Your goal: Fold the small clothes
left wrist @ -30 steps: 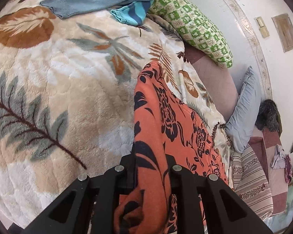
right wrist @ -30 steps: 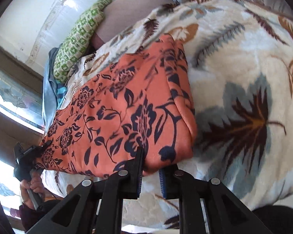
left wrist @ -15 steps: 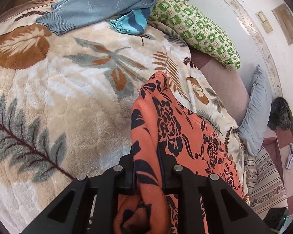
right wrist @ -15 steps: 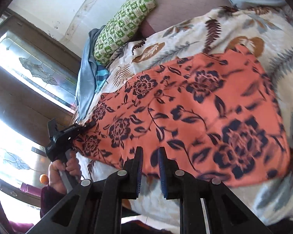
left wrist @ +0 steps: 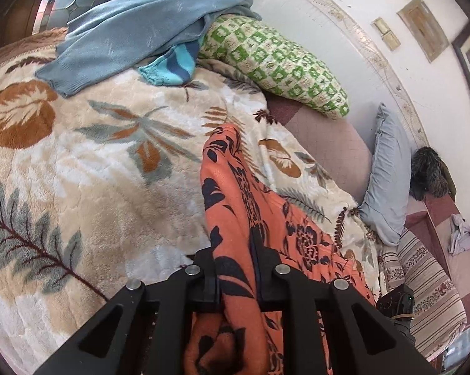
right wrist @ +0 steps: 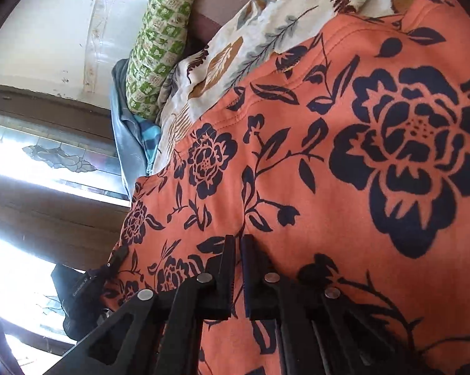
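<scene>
Both tongs pinch the orange cloth (left wrist: 235,218): left tongs (left wrist: 236,268) at its near edge, right tongs (right wrist: 238,268) over the blanket (left wrist: 78,156).

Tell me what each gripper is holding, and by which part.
Both hold the orange flowered garment. The left gripper clamps a bunched edge of it; the right gripper pinches another edge, jaws nearly closed.

A green checked pillow (left wrist: 275,65) lies beside a blue sweater (left wrist: 134,34) on the leaf-patterned blanket (left wrist: 78,162).
</scene>
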`<state>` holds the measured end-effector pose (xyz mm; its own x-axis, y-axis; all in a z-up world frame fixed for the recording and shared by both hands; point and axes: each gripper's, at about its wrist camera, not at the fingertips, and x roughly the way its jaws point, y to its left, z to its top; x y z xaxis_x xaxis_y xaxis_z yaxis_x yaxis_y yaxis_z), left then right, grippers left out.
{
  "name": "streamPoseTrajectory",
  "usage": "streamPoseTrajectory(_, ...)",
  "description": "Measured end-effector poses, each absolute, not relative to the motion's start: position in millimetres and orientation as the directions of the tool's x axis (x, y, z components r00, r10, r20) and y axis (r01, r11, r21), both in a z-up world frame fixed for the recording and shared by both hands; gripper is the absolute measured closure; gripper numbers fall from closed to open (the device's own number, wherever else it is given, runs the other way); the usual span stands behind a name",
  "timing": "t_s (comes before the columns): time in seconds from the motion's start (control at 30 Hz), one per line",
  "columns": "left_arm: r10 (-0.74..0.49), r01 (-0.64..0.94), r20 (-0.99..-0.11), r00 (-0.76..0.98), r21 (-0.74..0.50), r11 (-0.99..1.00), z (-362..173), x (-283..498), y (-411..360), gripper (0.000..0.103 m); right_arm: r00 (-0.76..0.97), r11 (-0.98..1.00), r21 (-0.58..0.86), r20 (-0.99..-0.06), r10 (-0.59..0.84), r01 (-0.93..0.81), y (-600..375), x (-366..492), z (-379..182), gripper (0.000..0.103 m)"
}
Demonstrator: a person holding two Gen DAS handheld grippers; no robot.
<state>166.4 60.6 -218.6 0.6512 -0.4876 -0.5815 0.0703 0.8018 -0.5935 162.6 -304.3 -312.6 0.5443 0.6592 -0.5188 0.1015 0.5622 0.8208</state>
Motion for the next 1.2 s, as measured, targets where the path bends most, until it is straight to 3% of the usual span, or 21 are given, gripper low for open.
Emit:
streamPoseTrajectory(0.23, -0.519, 0.213, -0.551, 0.653, -0.524, 0.825, -160.5, 139.8, -4.5, 0.088, 0.637, 0.527, 0.839, -0.482, 0.601, 0.137, -360.9, 151.3, -288.4, 0.092)
streamPoseTrajectory(0.43, -0.588, 0.366, -0.555, 0.589, -0.465, 0.806, -117.9, 124.0, -97.5, 0.095, 0.728, 0.472, 0.867, -0.427, 0.537, 0.161, -421.8, 135.1, -274.5, 0.092)
streamPoseTrajectory(0.5, -0.604, 0.421, -0.576, 0.551, -0.433, 0.797, -114.9, 120.1, -139.1, 0.095, 0.730, 0.447, 0.882, -0.403, 0.552, 0.149, -436.4, 127.0, -273.8, 0.092)
streamPoseTrajectory(0.6, -0.632, 0.492, -0.631, 0.450, -0.416, 0.765, -131.8, 114.3, -203.4, 0.095, 0.721, 0.336, 0.937, -0.295, 0.627, 0.091, -457.4, 114.0, -280.4, 0.092)
streamPoseTrajectory(0.7, -0.663, 0.516, -0.687, 0.297, -0.469, 0.717, -162.7, 107.4, -243.5, 0.094, 0.729, 0.260, 0.961, -0.243, 0.640, 0.092, -476.2, 104.3, -290.0, 0.090)
streamPoseTrajectory(0.77, -0.687, 0.506, -0.702, 0.188, -0.530, 0.681, -179.8, 101.6, -251.9, 0.082, 0.740, 0.230, 0.968, -0.227, 0.633, 0.101, -486.0, 101.2, -293.4, 0.080)
streamPoseTrajectory(0.8, -0.686, 0.501, -0.708, 0.171, -0.537, 0.679, -183.4, 99.2, -250.0, 0.080, 0.742, 0.217, 0.971, -0.221, 0.633, 0.105, -489.5, 101.2, -293.6, 0.054)
streamPoseTrajectory(0.87, -0.675, 0.498, -0.708, 0.209, -0.517, 0.696, -179.3, 93.3, -236.5, 0.073, 0.742, 0.198, 0.974, -0.211, 0.636, 0.108, -489.6, 103.6, -292.6, 0.021)
streamPoseTrajectory(0.97, -0.688, 0.519, -0.658, 0.306, -0.491, 0.700, -155.3, 91.9, -202.5, 0.058, 0.721, 0.227, 0.971, -0.210, 0.660, 0.075, -480.0, 109.4, -283.2, 0.021)
streamPoseTrajectory(1.03, -0.624, 0.520, -0.656, 0.424, -0.388, 0.761, -140.8, 94.6, -180.9, 0.046, 0.694, 0.269, 0.960, -0.242, 0.678, 0.072, -469.2, 113.2, -278.2, 0.021)
streamPoseTrajectory(1.13, -0.481, 0.463, -0.683, 0.550, -0.230, 0.856, -140.1, 103.2, -152.6, 0.045, 0.655, 0.368, 0.922, -0.352, 0.669, 0.120, -450.3, 119.7, -279.6, 0.022)
streamPoseTrajectory(1.2, -0.458, 0.424, -0.713, 0.532, -0.244, 0.872, -151.3, 111.4, -137.8, 0.045, 0.637, 0.442, 0.876, -0.454, 0.623, 0.193, -440.2, 124.9, -286.1, 0.023)
